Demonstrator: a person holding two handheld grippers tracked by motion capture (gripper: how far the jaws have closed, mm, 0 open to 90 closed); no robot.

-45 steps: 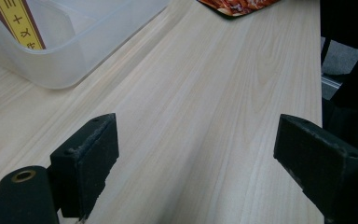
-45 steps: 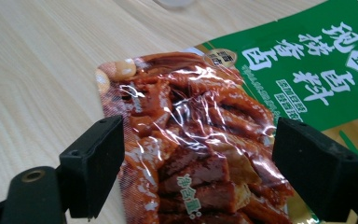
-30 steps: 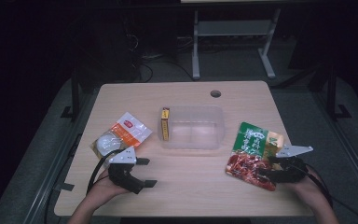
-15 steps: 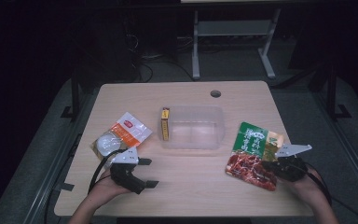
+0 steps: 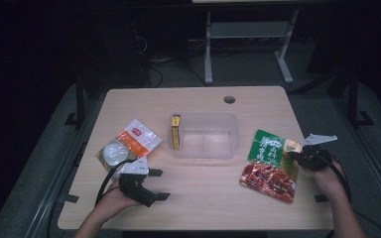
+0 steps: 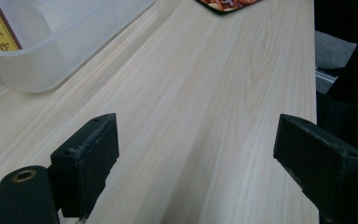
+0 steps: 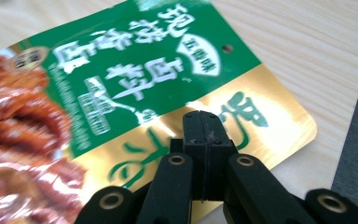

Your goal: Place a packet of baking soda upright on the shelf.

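lying flat on the table [image 5: 198, 198] right of the clear tub [image 5: 208, 136], the green and gold snack pouch [image 5: 270, 166] looks light, floppy and slick, best pinched at its gold edge, where the right gripper [image 7: 203, 135] has just closed on it, its chinese lettering unreadable to me, while the left gripper [image 6: 196, 158] gapes empty.

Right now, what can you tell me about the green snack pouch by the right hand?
The green snack pouch is a glossy foil bag, green at the top with white characters, a gold corner band and a red food photo on its lower half. It lies flat on the wooden table, right of the clear plastic container, angled slightly. The right claw is shut on its gold upper corner, jaws pressed together over the edge.
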